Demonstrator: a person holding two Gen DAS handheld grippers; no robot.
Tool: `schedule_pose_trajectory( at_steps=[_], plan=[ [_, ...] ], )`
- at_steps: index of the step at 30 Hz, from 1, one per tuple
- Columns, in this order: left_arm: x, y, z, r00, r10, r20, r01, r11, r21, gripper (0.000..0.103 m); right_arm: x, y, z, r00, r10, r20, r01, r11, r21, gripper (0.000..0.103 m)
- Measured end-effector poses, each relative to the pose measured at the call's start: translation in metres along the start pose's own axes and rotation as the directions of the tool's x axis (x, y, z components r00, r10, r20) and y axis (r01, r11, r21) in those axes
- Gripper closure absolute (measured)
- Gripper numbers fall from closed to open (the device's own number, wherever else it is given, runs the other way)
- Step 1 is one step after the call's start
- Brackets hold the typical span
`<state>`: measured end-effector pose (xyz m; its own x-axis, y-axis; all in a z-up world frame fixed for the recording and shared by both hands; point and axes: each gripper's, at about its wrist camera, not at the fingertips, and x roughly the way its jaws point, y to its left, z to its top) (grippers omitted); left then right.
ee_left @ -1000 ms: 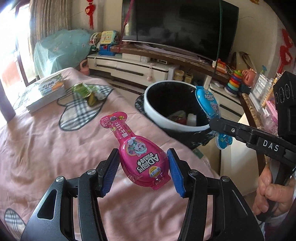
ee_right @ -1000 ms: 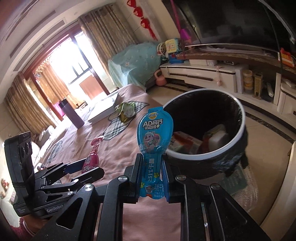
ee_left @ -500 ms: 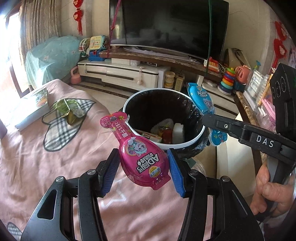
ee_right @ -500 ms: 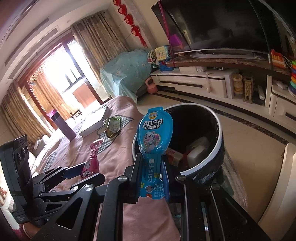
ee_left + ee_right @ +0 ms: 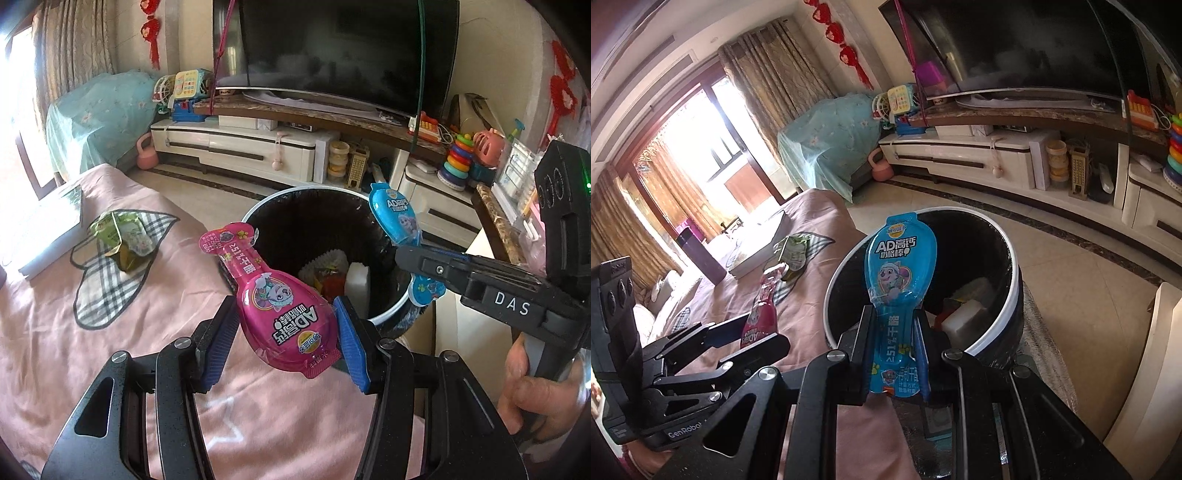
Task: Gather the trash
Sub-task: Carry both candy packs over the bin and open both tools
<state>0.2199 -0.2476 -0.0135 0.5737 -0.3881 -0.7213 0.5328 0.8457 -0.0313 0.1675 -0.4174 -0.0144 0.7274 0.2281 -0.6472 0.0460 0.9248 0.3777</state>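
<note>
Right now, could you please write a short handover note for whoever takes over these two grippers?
Left gripper: shut on the pink wrapper, held near the bin, at its rim on the bed side.
Right gripper: shut on the blue wrapper, held at the bin's rim.
Done: both wrappers picked up; the bin already holds some trash.
Left: drop both wrappers in the bin, then fetch the green wrapper lying on the bed.
</note>
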Motion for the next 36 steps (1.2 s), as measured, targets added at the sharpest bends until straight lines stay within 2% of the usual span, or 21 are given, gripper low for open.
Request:
schedule_pose_trajectory(
  at_steps=[20,36],
  plan=[
    [0.034,-0.007,0.018,0.999,0.02,-0.04,-0.02,1.0,0.001,0.051,0.017,-0.014,0.016,0.999,-0.033,-0.027,0.033,0.999,0.002,0.084],
    [0.052,-0.005,0.028,0.997,0.003,-0.078,-0.004,1.0,-0.002,0.05,0.034,-0.025,0.026,0.996,-0.058,-0.07,0.058,0.998,0.008,0.083]
  ],
)
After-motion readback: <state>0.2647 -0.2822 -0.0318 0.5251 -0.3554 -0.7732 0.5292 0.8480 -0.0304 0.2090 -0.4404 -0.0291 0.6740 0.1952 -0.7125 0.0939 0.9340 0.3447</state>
